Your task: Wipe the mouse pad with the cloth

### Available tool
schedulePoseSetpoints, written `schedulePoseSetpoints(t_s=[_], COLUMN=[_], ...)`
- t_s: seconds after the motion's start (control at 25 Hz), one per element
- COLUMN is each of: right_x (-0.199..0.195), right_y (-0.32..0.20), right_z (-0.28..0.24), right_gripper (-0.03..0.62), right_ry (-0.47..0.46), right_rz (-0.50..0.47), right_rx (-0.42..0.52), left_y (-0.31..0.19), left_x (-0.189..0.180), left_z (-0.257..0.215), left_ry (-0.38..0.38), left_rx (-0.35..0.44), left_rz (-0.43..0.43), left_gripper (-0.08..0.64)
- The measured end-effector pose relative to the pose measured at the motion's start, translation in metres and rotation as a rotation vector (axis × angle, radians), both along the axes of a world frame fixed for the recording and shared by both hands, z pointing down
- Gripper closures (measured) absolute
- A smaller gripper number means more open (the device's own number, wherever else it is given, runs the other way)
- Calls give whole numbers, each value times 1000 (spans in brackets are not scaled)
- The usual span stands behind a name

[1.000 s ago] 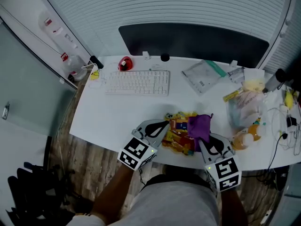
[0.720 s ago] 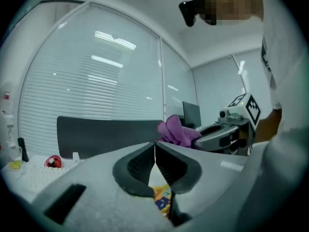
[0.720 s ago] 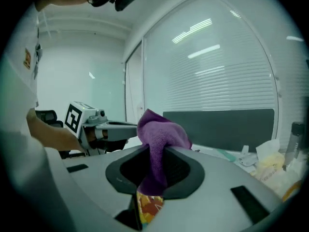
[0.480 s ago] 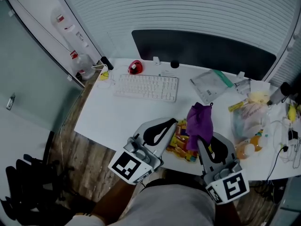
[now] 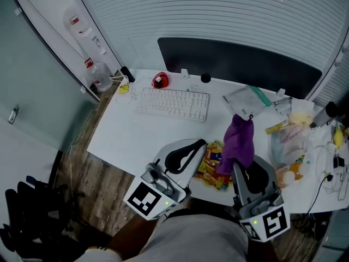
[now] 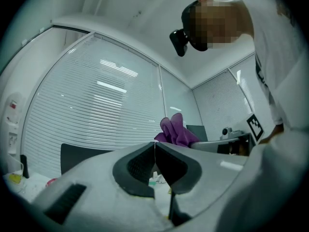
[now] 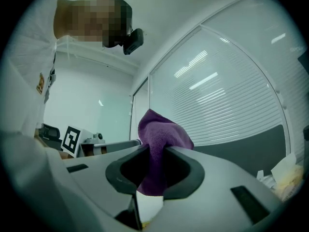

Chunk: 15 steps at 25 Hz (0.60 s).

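The right gripper (image 7: 154,151) has its fingers clamped on the purple cloth (image 7: 160,132), which bunches up beyond their tips. The left gripper (image 6: 154,145) has its fingers pressed together, with nothing between them. The colourful mouse pad (image 5: 211,171) lies on the white desk (image 5: 136,130), between both sets of fingertips.

No words or numbers can be read. Black-and-white square code patterns are borne by the cubes of the left gripper (image 5: 204,142) and right gripper (image 5: 235,165); the red labels (image 5: 74,21) far left are illegible.
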State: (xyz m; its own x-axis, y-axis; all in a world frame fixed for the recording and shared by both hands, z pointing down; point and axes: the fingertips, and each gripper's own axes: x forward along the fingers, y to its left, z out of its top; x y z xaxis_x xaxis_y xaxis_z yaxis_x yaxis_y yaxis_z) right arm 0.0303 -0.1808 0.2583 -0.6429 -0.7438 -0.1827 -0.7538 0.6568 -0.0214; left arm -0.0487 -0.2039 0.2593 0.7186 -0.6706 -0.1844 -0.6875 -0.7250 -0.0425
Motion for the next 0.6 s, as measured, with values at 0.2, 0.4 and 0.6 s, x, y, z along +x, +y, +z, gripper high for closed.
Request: schedulePoseSetpoints(t_s=[0.2,0.4,0.6], right_x=[3,4,5], right_y=[-4,-6,-7], right_z=[1,4,5], right_gripper=[523,523,523], right_ry=[3,7,11], right_rz=[12,20,26], right_rx=[2,-6,-9], left_y=[-3,-3,-4], left_x=[-1,-1,0], left_z=[2,3,5], left_ry=[4,5,2], left_rx=[-1,-5,-6], left_rz=[-3,-1,5], left_gripper=[543,543,543])
